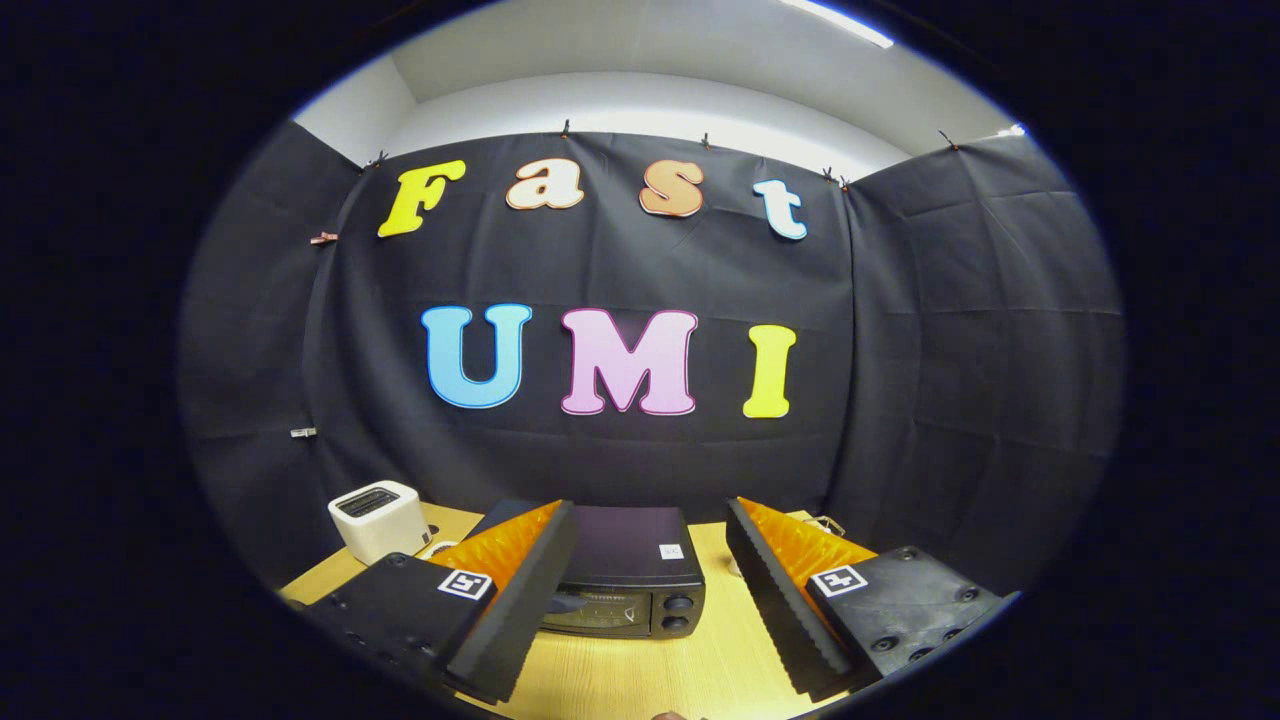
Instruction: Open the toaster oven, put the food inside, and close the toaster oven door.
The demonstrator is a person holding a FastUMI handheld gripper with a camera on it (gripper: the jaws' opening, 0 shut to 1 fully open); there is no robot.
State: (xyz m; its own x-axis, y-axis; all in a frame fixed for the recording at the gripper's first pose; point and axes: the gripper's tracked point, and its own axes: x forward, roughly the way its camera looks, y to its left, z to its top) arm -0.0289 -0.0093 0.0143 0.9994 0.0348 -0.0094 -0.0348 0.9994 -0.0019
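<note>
Black toaster oven shut, tongs spread

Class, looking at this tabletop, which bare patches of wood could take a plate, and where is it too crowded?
Bare wood lies in front of the black toaster oven, between the open gripper fingers, on the light wooden table. Another strip runs right of the oven. It is crowded at the back left, around the white pop-up toaster.

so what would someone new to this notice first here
The tool stands open, its two fingers spread wide and holding nothing. Between and just beyond them a black toaster oven sits on the wooden table, door closed. A white toaster stands off beyond the left finger.
</note>
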